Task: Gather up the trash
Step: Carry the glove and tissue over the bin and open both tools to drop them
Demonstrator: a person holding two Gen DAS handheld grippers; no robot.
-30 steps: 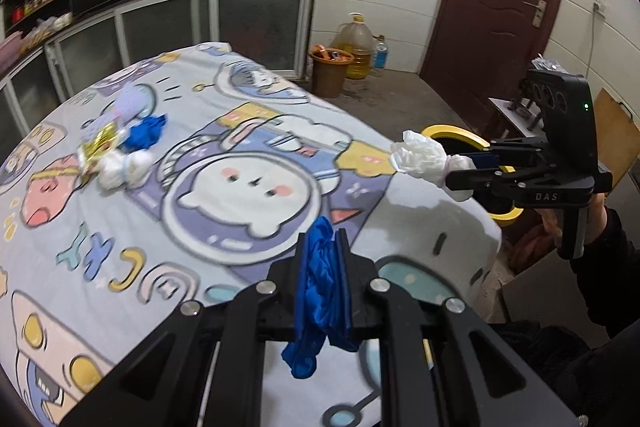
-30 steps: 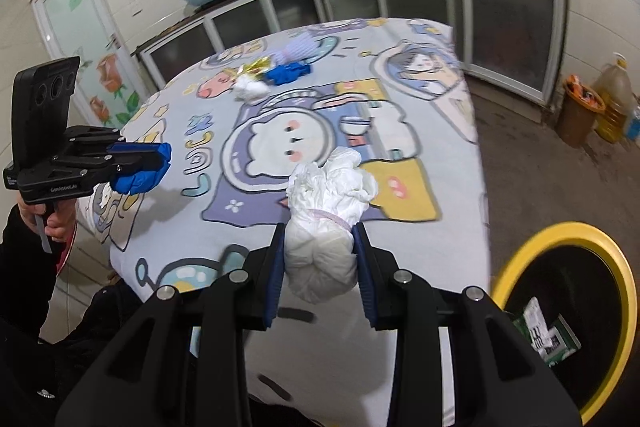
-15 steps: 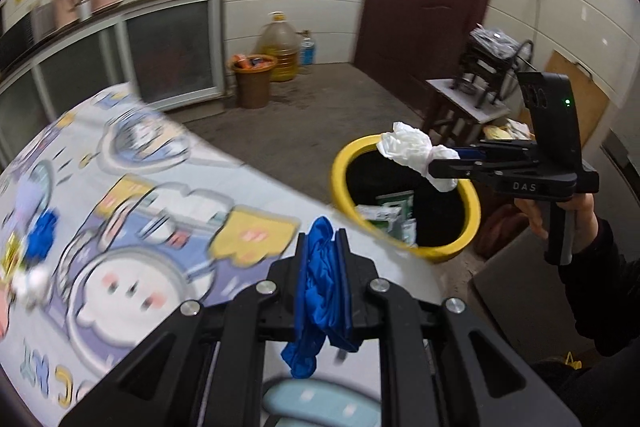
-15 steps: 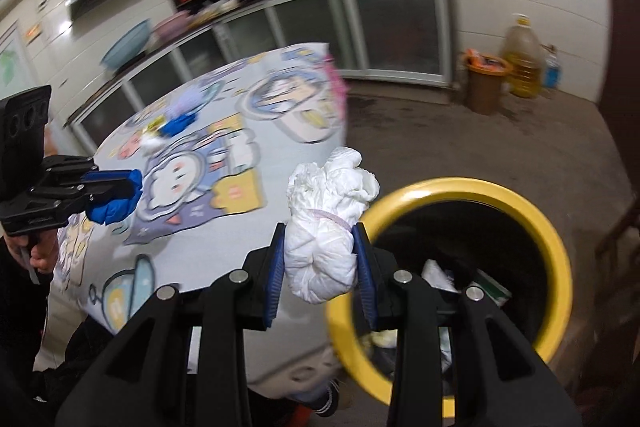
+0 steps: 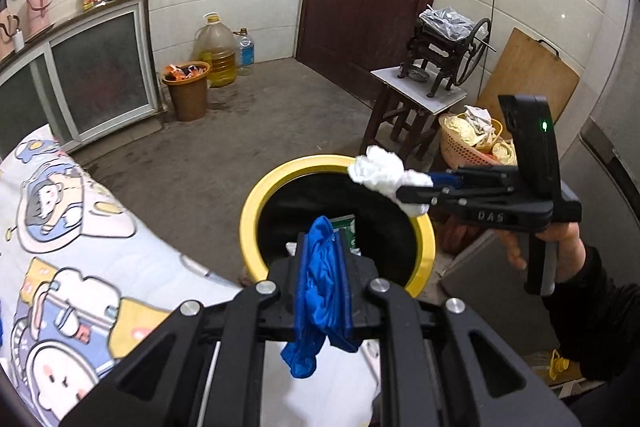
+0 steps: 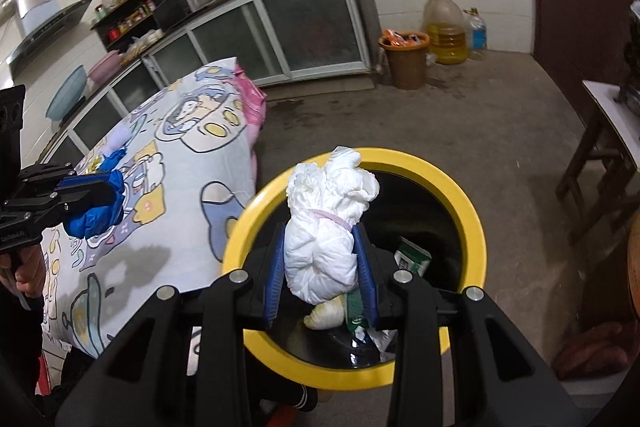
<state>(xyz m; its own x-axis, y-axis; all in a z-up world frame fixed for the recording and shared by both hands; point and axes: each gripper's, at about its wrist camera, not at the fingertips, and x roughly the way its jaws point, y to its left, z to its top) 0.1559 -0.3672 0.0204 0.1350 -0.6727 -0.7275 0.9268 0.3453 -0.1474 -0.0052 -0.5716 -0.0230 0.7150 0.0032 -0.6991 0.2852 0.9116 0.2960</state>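
Note:
My left gripper [image 5: 323, 247] is shut on a crumpled blue glove [image 5: 320, 291] and holds it at the near rim of a yellow-rimmed black bin [image 5: 256, 203]. My right gripper [image 6: 322, 251] is shut on a white wad of tissue [image 6: 326, 227] and holds it above the bin's opening [image 6: 476, 211]. In the left wrist view the right gripper [image 5: 412, 191] with its white wad [image 5: 380, 171] hangs over the bin's far rim. In the right wrist view the left gripper [image 6: 108, 195] with the blue glove [image 6: 96, 219] is at the left, over the table. Green packaging [image 6: 412, 255] and other trash lie in the bin.
A table with a cartoon-print cloth [image 5: 60, 267] stands left of the bin, with blue and white scraps [image 6: 112, 155] far back on it. A brown waste bucket [image 5: 187, 89] and oil jugs [image 5: 214, 51] stand by the cabinets. A stool [image 5: 416, 95] and an orange basket [image 5: 472, 139] stand behind the bin.
Both grippers have swung from over the table to the yellow bin. The white wad is now above the bin's opening and the blue glove is at its near rim. Both stay shut.

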